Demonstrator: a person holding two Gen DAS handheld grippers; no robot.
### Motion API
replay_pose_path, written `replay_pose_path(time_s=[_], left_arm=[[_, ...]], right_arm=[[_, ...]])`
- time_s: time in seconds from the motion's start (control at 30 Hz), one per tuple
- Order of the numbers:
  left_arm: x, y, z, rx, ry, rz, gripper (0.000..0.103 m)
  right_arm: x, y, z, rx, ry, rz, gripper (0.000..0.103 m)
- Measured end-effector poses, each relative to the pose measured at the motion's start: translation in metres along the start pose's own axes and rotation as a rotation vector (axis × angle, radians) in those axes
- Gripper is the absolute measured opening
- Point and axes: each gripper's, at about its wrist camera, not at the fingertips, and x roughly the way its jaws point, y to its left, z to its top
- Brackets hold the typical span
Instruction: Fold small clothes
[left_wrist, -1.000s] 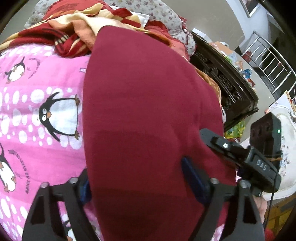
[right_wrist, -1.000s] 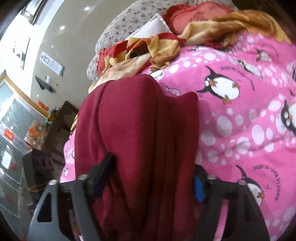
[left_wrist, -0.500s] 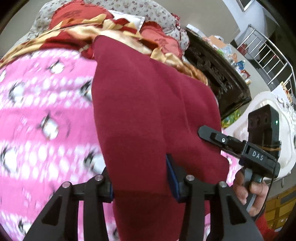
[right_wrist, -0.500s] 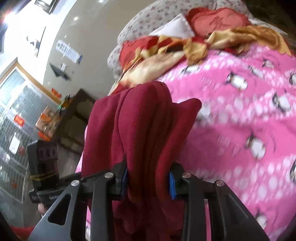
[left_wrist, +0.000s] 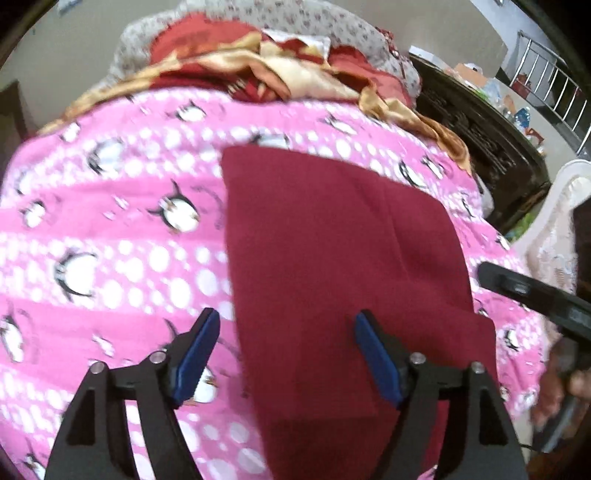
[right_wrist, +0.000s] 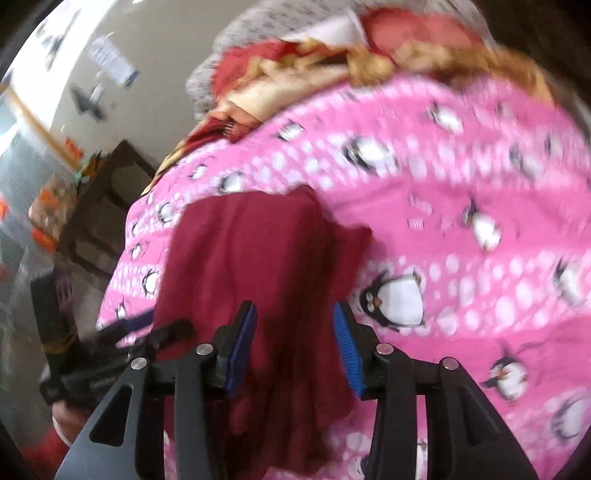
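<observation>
A dark red garment (left_wrist: 332, 266) lies in a folded rectangle on the pink penguin blanket (left_wrist: 110, 258). My left gripper (left_wrist: 286, 328) hovers over its near left edge with the jaws opening. The blue pads (left_wrist: 201, 343) stand wide and touch no cloth. In the right wrist view the same garment (right_wrist: 251, 251) looks creased and bunched. My right gripper (right_wrist: 293, 325) is above its near end, jaws opening, with cloth below the gap but not pinched. Each gripper shows at the edge of the other's view: the right gripper (left_wrist: 517, 288) and the left gripper (right_wrist: 147, 332).
A heap of red and gold cloth (left_wrist: 280, 74) and a floral pillow (left_wrist: 258, 22) lie at the bed's far end. A dark carved cabinet (left_wrist: 480, 140) stands beside the bed, with a white chair (left_wrist: 554, 229) and a metal railing (left_wrist: 546, 74) beyond.
Half a second ago both grippers were shut on the hanging garment. Both have since let go and drawn back and up. The garment now lies flat on the blanket.
</observation>
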Motion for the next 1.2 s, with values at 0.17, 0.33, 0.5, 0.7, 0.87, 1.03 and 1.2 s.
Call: replay_pose_path(time_s=[0.17,0.33,0.5,0.7,0.87,1.03,1.2], left_arm=[[-0.007,0.006,-0.001,-0.018,-0.035,0.034,0.085],[-0.018,0.003,-0.005,0.0,-0.066,0.075,0.085],[-0.03,-0.003,-0.006,-0.007,-0.1,0.084,0.085],[-0.049,-0.009,-0.007,-0.003,-0.159,0.101,0.085],[-0.063,-0.013,-0.006,0.005,-0.186,0.115,0.085],[-0.075,-0.017,-0.008,0.017,-0.214,0.122,0.085],[-0.082,-0.018,-0.01,0.01,-0.23,0.119,0.085]], right_arm=[[-0.019,0.055,-0.011,-0.21,-0.031,0.068,0.056],[0.018,0.045,-0.041,-0.275,0.075,-0.134,0.042],[0.007,0.034,-0.045,-0.23,0.038,-0.119,0.042],[-0.022,0.048,-0.038,-0.214,-0.066,-0.106,0.049],[-0.044,0.066,-0.033,-0.214,-0.159,-0.148,0.053],[-0.049,0.075,-0.033,-0.232,-0.185,-0.191,0.059],[-0.051,0.077,-0.034,-0.231,-0.187,-0.195,0.061]])
